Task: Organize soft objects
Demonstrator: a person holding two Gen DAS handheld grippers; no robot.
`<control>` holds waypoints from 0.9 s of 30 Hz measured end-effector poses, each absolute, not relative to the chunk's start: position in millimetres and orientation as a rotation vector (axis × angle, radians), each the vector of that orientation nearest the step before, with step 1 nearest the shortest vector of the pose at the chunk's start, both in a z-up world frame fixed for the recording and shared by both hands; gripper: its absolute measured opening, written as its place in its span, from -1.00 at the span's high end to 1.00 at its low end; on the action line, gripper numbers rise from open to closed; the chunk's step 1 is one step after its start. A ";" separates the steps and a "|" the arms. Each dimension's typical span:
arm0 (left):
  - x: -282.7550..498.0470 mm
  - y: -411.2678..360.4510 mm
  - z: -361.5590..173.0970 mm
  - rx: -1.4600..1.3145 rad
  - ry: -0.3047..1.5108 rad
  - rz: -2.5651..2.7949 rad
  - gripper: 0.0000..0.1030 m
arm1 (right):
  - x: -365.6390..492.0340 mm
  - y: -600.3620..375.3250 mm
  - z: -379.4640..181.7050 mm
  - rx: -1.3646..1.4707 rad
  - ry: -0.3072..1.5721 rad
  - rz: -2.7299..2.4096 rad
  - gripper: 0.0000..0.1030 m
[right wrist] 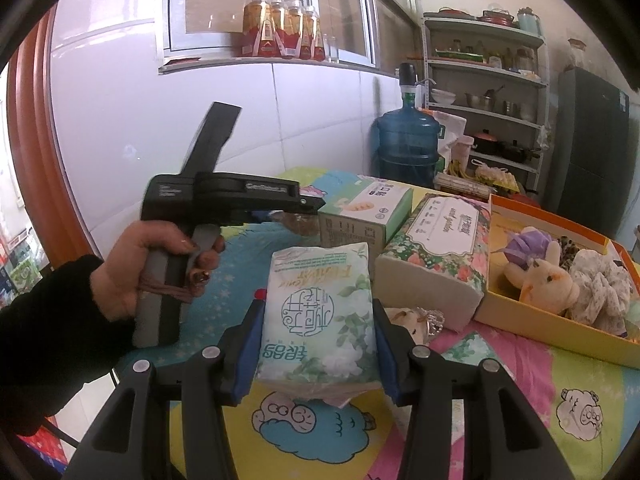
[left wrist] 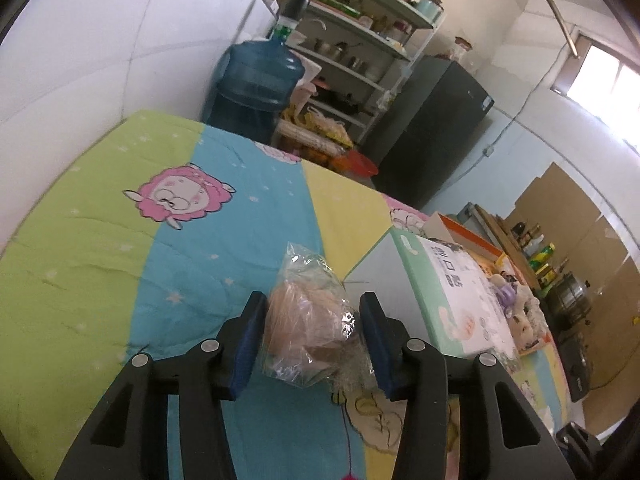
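Observation:
My left gripper is shut on a clear plastic bag with a tan plush toy inside, held just above the cartoon sheet. My right gripper is shut on a white and green tissue pack. In the right wrist view the left gripper shows from the side in a hand, its tips near the green and white box. An orange-rimmed box at the right holds a cream plush rabbit and frilly fabric pieces. The same green and white box lies right of the left gripper.
A floral tissue pack lies between the green box and the orange-rimmed box. A small plush keychain lies on the sheet beside my right finger. A blue water jug, metal shelves and a dark fridge stand beyond the bed.

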State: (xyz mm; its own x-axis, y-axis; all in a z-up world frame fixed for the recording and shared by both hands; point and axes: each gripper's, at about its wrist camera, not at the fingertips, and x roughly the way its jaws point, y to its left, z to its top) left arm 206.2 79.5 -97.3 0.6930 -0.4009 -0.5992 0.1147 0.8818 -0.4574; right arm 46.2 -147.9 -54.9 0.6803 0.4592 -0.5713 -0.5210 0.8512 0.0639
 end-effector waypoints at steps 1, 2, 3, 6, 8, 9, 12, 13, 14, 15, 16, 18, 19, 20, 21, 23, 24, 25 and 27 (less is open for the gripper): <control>201.0 82.6 -95.8 -0.407 0.748 -0.292 0.05 | 45.6 -146.8 -55.0 -0.108 0.610 0.553 0.02; 195.2 85.7 -93.9 -0.408 0.740 -0.288 0.05 | 45.3 -146.1 -55.4 -0.109 0.610 0.555 0.02; 188.2 89.1 -91.7 -0.408 0.731 -0.282 0.05 | 44.9 -145.0 -55.8 -0.108 0.609 0.558 0.02; 163.0 95.3 -85.8 -0.397 0.702 -0.252 0.05 | 44.2 -141.5 -56.5 -0.105 0.612 0.568 0.02; 148.3 99.0 -82.4 -0.390 0.686 -0.239 0.05 | 41.8 -138.0 -56.0 -0.108 0.611 0.574 0.02; 139.6 99.7 -80.8 -0.386 0.679 -0.235 0.05 | 40.2 -136.5 -55.6 -0.110 0.609 0.577 0.02; 114.2 97.0 -76.0 -0.370 0.659 -0.234 0.05 | 34.7 -134.0 -54.8 -0.116 0.606 0.586 0.03; 107.3 97.2 -75.8 -0.364 0.653 -0.234 0.05 | 32.8 -133.3 -54.5 -0.119 0.605 0.587 0.03; 102.4 97.4 -74.7 -0.358 0.647 -0.234 0.05 | 30.8 -132.6 -54.2 -0.121 0.604 0.588 0.03; 95.7 95.2 -73.2 -0.348 0.640 -0.234 0.05 | 28.5 -132.0 -53.8 -0.125 0.602 0.588 0.03; 89.5 93.6 -72.2 -0.339 0.636 -0.233 0.05 | 26.5 -131.9 -53.2 -0.127 0.600 0.587 0.03; 77.3 89.6 -70.5 -0.325 0.626 -0.233 0.04 | 22.6 -132.4 -51.7 -0.131 0.595 0.584 0.02; 71.2 86.6 -69.5 -0.317 0.622 -0.235 0.04 | 20.8 -133.0 -50.8 -0.132 0.592 0.582 0.03; 65.1 83.5 -68.6 -0.310 0.619 -0.237 0.04 | 18.6 -134.0 -49.9 -0.132 0.589 0.580 0.03; 60.4 80.9 -68.5 -0.305 0.616 -0.239 0.04 | 16.6 -135.5 -49.2 -0.133 0.587 0.576 0.03; 50.7 74.6 -67.5 -0.296 0.611 -0.247 0.04 | 13.3 -138.4 -48.4 -0.133 0.584 0.568 0.03; 47.7 72.0 -67.3 -0.293 0.610 -0.251 0.04 | 11.7 -140.3 -48.0 -0.132 0.583 0.563 0.03; 43.7 69.0 -66.3 -0.290 0.606 -0.255 0.04 | 9.9 -142.4 -47.6 -0.130 0.582 0.558 0.03; 38.1 64.2 -64.6 -0.282 0.598 -0.263 0.04 | 6.2 -146.4 -46.6 -0.127 0.578 0.547 0.03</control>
State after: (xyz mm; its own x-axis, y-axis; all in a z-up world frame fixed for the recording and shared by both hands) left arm 38.1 64.2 -64.6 0.7955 -0.3218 -0.5135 0.1600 0.9288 -0.3342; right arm 6.2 -146.4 -46.6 0.7000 0.4549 -0.5506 -0.5242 0.8508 0.0365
